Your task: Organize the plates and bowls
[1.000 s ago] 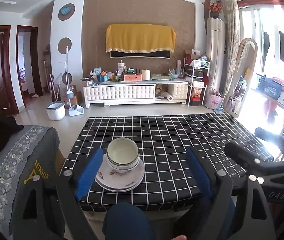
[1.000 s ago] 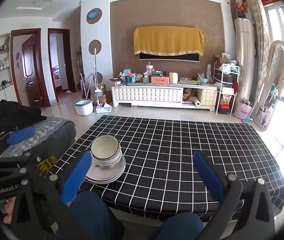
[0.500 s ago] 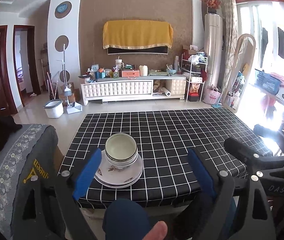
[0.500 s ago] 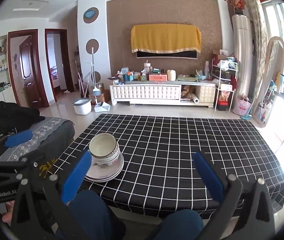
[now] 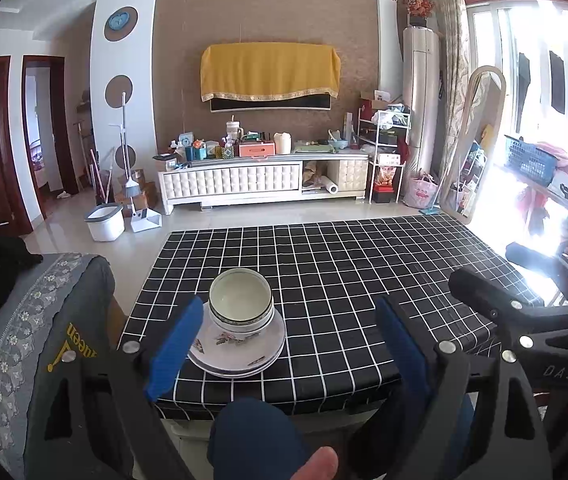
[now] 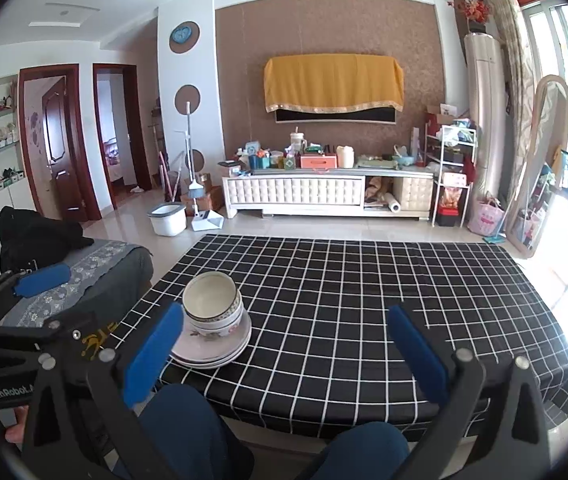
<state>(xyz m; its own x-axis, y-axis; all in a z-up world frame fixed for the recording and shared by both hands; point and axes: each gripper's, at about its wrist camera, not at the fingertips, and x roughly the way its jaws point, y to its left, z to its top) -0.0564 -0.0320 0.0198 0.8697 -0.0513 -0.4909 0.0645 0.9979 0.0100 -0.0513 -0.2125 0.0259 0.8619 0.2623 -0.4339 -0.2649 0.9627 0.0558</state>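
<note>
Nested white bowls [image 5: 241, 305] sit on a stack of floral white plates [image 5: 239, 350] near the front left corner of the table with the black checked cloth [image 5: 344, 280]. The same bowls [image 6: 212, 305] and plates [image 6: 215, 346] show in the right wrist view. My left gripper [image 5: 288, 344] is open and empty, held back over the table's front edge, its left pad beside the plates. My right gripper [image 6: 286, 350] is open and empty, also back from the table, with the stack just inside its left pad.
A grey embroidered armrest [image 5: 43, 320] with dark clothing stands left of the table. My knees [image 6: 187, 428] are below the front edge. A white bucket [image 6: 167, 220] and dustpan stand on the floor beyond, before a cluttered TV cabinet [image 6: 324, 196]. A mirror [image 6: 544, 168] leans at right.
Both grippers have drifted slightly, with small shifts in view. The bowls and plates have not moved. Both grippers stay open.
</note>
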